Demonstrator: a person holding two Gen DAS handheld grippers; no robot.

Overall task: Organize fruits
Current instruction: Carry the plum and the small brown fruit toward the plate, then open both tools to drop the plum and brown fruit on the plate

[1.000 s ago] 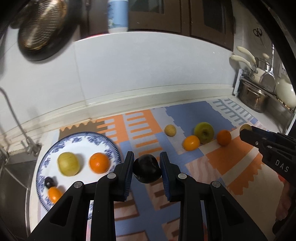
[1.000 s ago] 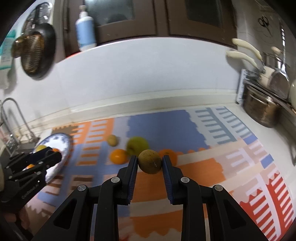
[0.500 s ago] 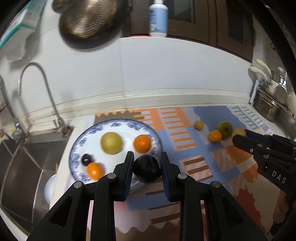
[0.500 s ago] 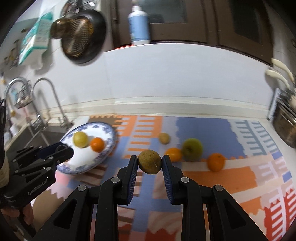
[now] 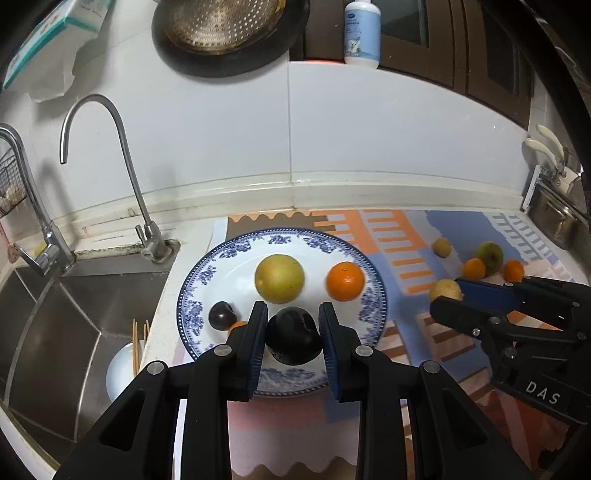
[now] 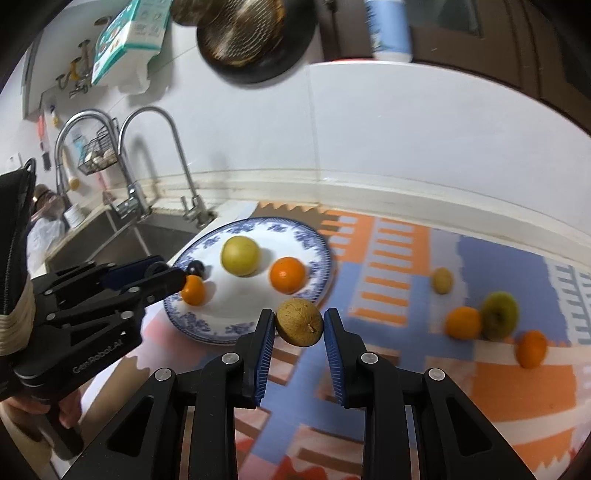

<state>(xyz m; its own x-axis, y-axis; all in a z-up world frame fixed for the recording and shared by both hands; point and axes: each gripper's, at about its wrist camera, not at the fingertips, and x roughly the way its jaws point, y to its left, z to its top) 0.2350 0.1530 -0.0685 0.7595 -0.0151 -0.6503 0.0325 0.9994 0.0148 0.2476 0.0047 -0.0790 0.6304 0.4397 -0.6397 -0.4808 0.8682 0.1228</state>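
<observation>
My left gripper [image 5: 292,317] is shut on a dark plum [image 5: 293,341] and hangs over the near part of a blue-patterned plate [image 5: 373,273]. On the plate lie a yellow pear [image 5: 279,278], an orange [image 5: 345,281], a small dark plum [image 5: 221,314] and a small orange [image 6: 192,290] half hidden behind my finger. My right gripper [image 6: 299,319] is shut on a brown kiwi-like fruit [image 6: 299,322] just right of the plate's rim [image 6: 325,254]. On the mat lie a small yellow fruit [image 6: 442,280], an orange [image 6: 463,323], a green apple [image 6: 499,315] and another orange [image 6: 531,349].
A steel sink [image 5: 55,321] with two taps [image 5: 110,177] lies left of the plate; a bowl with chopsticks [image 5: 127,365] sits in it. A colander [image 5: 225,29] and a bottle [image 5: 362,31] are on the wall. Pots [image 5: 557,218] stand far right.
Both grippers have swung left with their fruit. The plate has come from the left edge to the middle of the left view, and the sink and taps have come into sight.
</observation>
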